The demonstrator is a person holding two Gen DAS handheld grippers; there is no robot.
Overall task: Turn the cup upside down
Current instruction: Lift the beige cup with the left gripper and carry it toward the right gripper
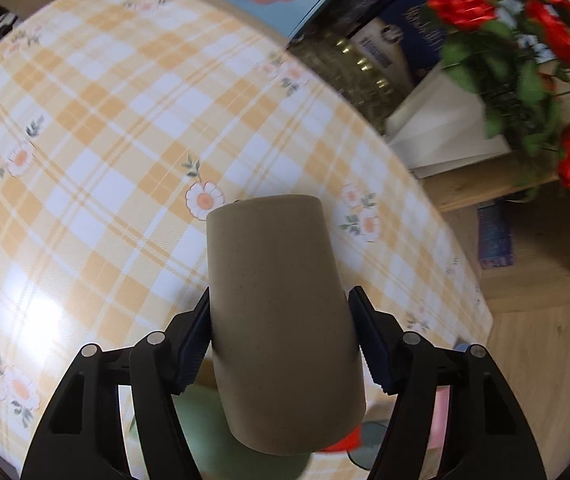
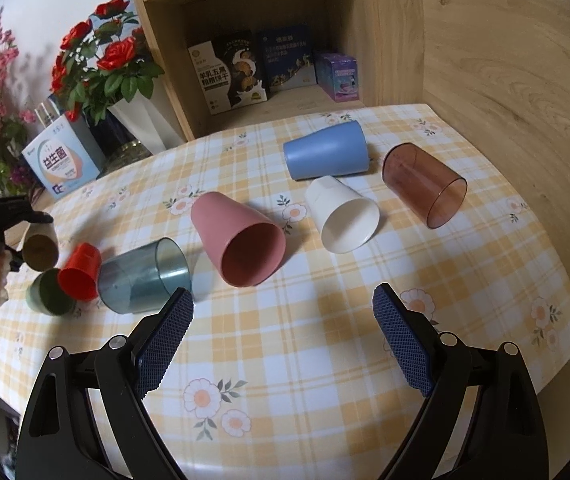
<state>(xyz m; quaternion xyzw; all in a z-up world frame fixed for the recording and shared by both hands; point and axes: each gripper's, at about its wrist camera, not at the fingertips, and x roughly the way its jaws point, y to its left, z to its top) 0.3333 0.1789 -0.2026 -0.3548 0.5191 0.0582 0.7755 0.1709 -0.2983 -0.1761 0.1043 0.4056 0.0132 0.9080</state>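
My left gripper [image 1: 281, 308] is shut on a tan cup [image 1: 281, 320] and holds it above the checked tablecloth [image 1: 105, 140], its base pointing away from the camera. In the right wrist view the same tan cup [image 2: 40, 245] hangs at the far left in the left gripper [image 2: 25, 220], mouth towards the camera. My right gripper [image 2: 283, 312] is open and empty above the table's near side. Several cups lie on their sides: pink [image 2: 241, 238], white [image 2: 343, 214], blue [image 2: 327, 156], brown clear [image 2: 425, 184], grey clear [image 2: 145, 276], red [image 2: 81, 271], green [image 2: 49, 292].
A wooden shelf [image 2: 385, 40] with boxes [image 2: 241, 72] stands behind the table. A vase of red roses [image 2: 101, 64] and a white box [image 2: 61, 160] stand at the back left. A wooden wall [image 2: 505, 60] borders the table's right side.
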